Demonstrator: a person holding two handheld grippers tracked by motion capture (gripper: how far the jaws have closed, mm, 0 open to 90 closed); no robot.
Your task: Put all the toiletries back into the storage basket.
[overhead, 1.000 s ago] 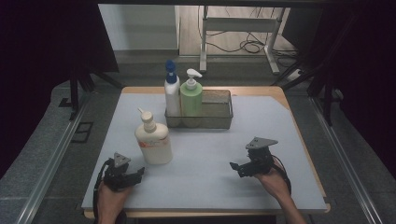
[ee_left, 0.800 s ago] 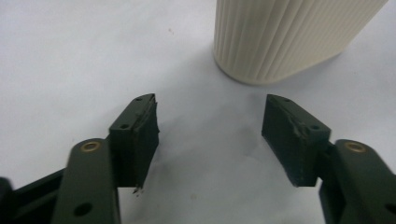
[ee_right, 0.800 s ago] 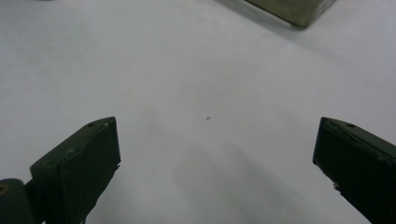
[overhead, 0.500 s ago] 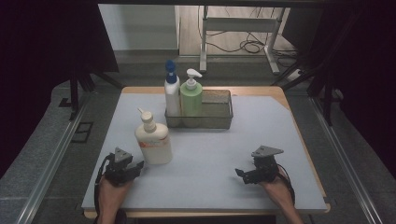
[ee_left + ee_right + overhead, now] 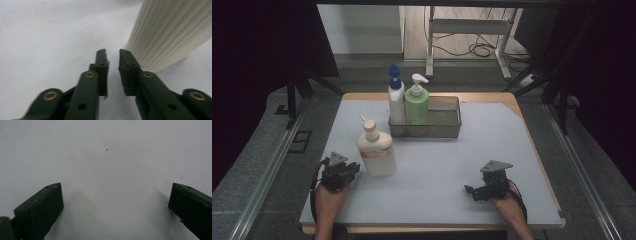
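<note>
Worktop [image 5: 512, 150] carried a pale grey mat, with a cream pump bottle [image 5: 376, 151] standing upright toward the near left, pump nozzle pointing left and away. Left tool [image 5: 338, 172] sat low on the mat just beside that bottle's base, on its near-left side, held by the person's left hand [image 5: 329, 192] coming in from the bottom edge. In the left gripper view the left tool [image 5: 112, 63] had its jaws nearly pressed together, only a narrow slit left, having just been closing with nothing between them; the ribbed cream bottle wall [image 5: 170, 32] stood just to the right of the right-hand jaw, very close, contact not certain. Right tool [image 5: 476, 191] rested low over the near right of the mat, well apart from the bottle, grey three-cornered plate on top, held by the right hand [image 5: 507, 200]. In the right gripper view the right tool [image 5: 116, 200] was spread wide, jaws at the two lower corners, only bare mat between them. Farther back at mid-worktop stood a clear rectangular bin [image 5: 442, 120], holding two upright bottles at its left end: a white bottle with a blue pump [image 5: 395, 97] and a green pump bottle [image 5: 416, 102] touching or just beside each other. The right part of the bin was unfilled. Cream bottle stood outside the bin, near its left front corner, apart from it.
</note>
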